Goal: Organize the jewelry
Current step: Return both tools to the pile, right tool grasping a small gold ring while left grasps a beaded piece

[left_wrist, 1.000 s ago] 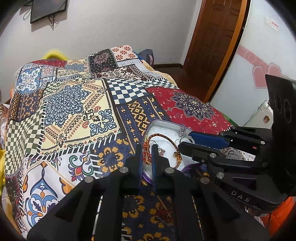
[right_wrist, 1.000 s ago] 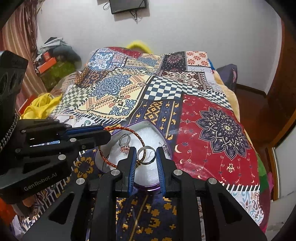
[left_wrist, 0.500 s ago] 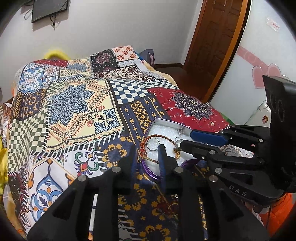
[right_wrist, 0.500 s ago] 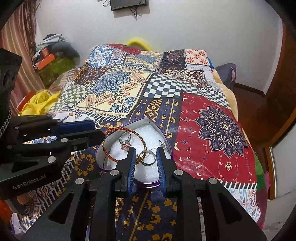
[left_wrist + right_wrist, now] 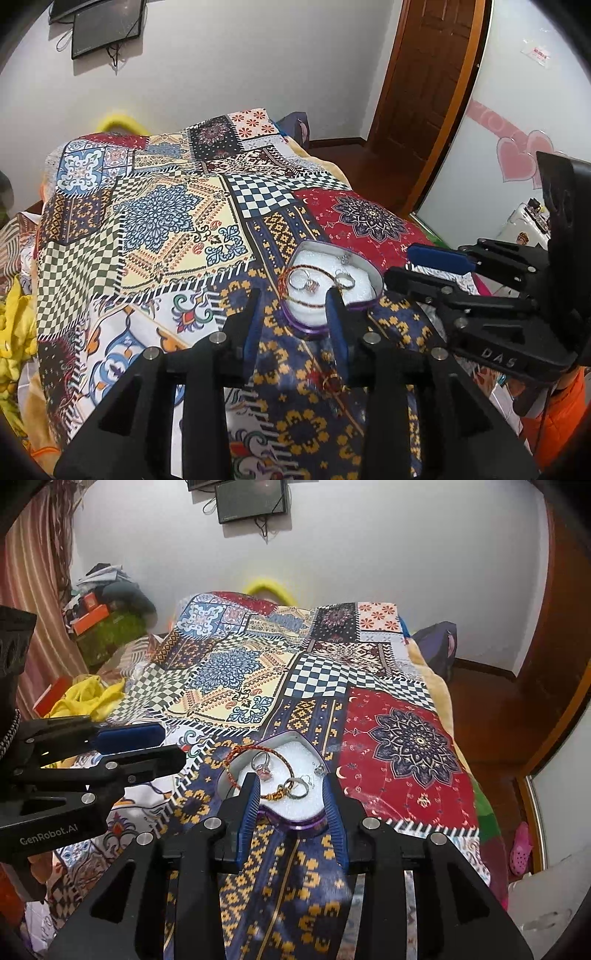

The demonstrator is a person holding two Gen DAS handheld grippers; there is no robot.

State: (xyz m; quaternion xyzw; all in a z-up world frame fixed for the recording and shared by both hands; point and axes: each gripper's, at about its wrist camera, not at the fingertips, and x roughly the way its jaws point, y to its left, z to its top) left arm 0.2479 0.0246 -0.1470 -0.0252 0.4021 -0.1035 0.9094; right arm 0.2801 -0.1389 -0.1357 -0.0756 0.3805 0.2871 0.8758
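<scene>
A heart-shaped tin (image 5: pixel 295 821) with a purple rim sits on the bed (image 5: pixel 406 746), on the navy-and-gold patch of the patchwork cover near the bed's near edge. Its point faces the far end of the bed and its rounded lobes face the cameras. Inside, on white padding, lie a red-and-gold cord bracelet (image 5: pixel 236 755), a ring with a pink stone (image 5: pixel 261 766), a plain silver band (image 5: pixel 298 790) touching the bracelet's knot, and a small silver piece (image 5: pixel 318 770) near the tin's right wall.

The right hand-held gripper (image 5: pixel 291 799) hangs just above the tin's near lobes, its jaws spread wide, about the width of the tin, with nothing between them. The left hand-held gripper (image 5: pixel 293 314) is likewise wide open and empty, at the tin's near left side; one fingertip (image 5: pixel 332 299) overlaps the rim in view, though contact cannot be judged.

A yellow cloth (image 5: pixel 86 698) lies off the bed's left edge, and a wooden door (image 5: pixel 428 74) stands beyond the right side.
</scene>
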